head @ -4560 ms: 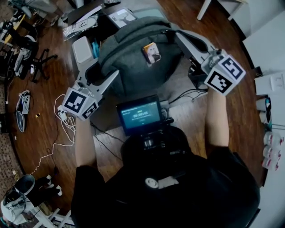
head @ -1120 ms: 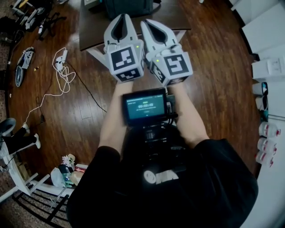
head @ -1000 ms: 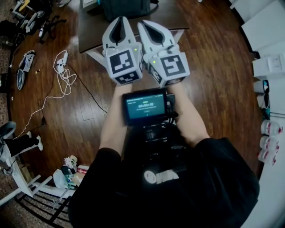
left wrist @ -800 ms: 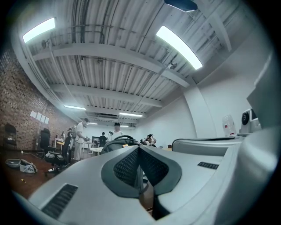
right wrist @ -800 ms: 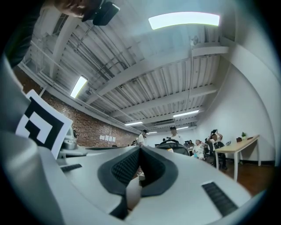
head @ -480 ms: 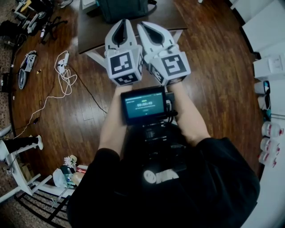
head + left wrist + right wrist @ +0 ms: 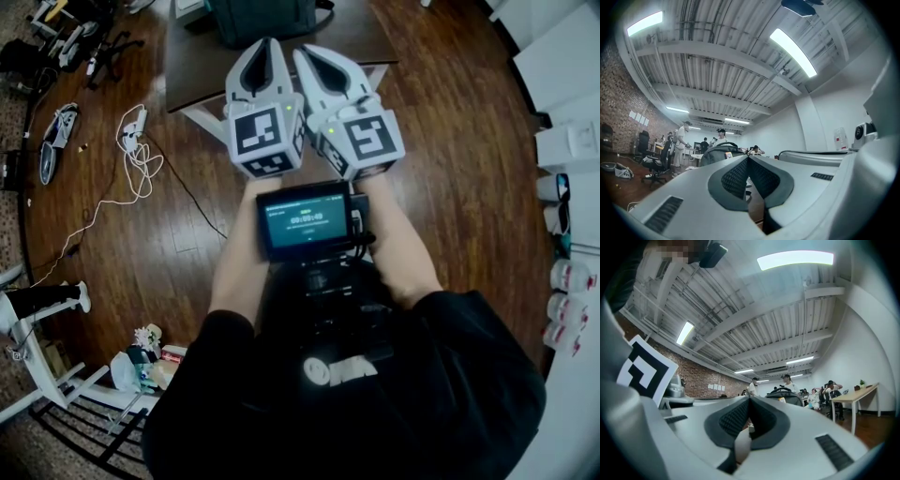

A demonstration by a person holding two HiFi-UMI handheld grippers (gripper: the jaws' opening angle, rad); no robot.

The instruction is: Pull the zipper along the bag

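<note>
Our left claw (image 7: 748, 160) is pressed together with nothing between its pads. Our right claw (image 7: 750, 401) is pressed together too and holds nothing. We hold the two side by side, just beside each other, above a small lit screen (image 7: 305, 221) at our chest, and both point toward the table (image 7: 192, 70). The grey bag (image 7: 262, 17) sits on the far part of that table, well apart from both claws; we cannot make out its zipper. A white cable (image 7: 131, 159) lies coiled on the wooden floor (image 7: 450, 169) to our left. Several people (image 7: 683, 138) stand beyond the bag.
</note>
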